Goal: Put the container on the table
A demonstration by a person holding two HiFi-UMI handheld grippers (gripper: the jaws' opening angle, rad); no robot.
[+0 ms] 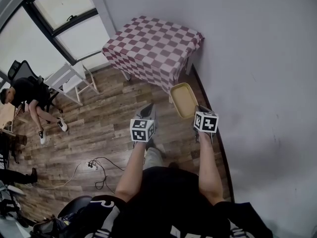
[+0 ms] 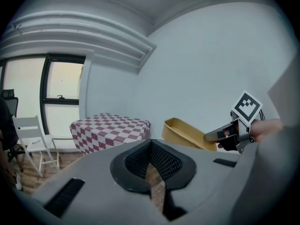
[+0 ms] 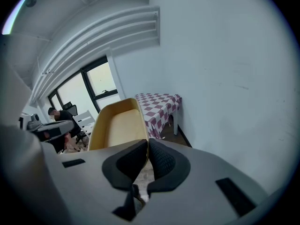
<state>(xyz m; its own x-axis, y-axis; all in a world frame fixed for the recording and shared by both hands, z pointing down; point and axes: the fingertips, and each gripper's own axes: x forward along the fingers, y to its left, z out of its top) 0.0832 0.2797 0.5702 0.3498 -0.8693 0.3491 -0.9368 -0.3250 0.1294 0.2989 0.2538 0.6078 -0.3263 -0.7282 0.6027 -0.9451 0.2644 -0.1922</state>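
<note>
I carry the container, a shallow yellow tub, by one edge with the right gripper. Its jaws are pinched almost together on the tub's near rim, and the thin wall runs straight into the gap between the pads. The tub therefore sticks out ahead of the gripper like a tray on a handle, open side up and tipped a little. I judge that a one-edge grip suits a light, empty tub and leaves its base free to be set down flat. In the head view it hangs at centre right, over the wooden floor and close beside the grey wall. It is short of the worktop, whose red-and-white checked cloth sits at upper centre. The left gripper hangs beside it at lower centre, its jaws closed on each other with nothing between them, only floorboards showing below the pads. It touches neither tub nor worktop, and I take it as a spare hand for steadying
</note>
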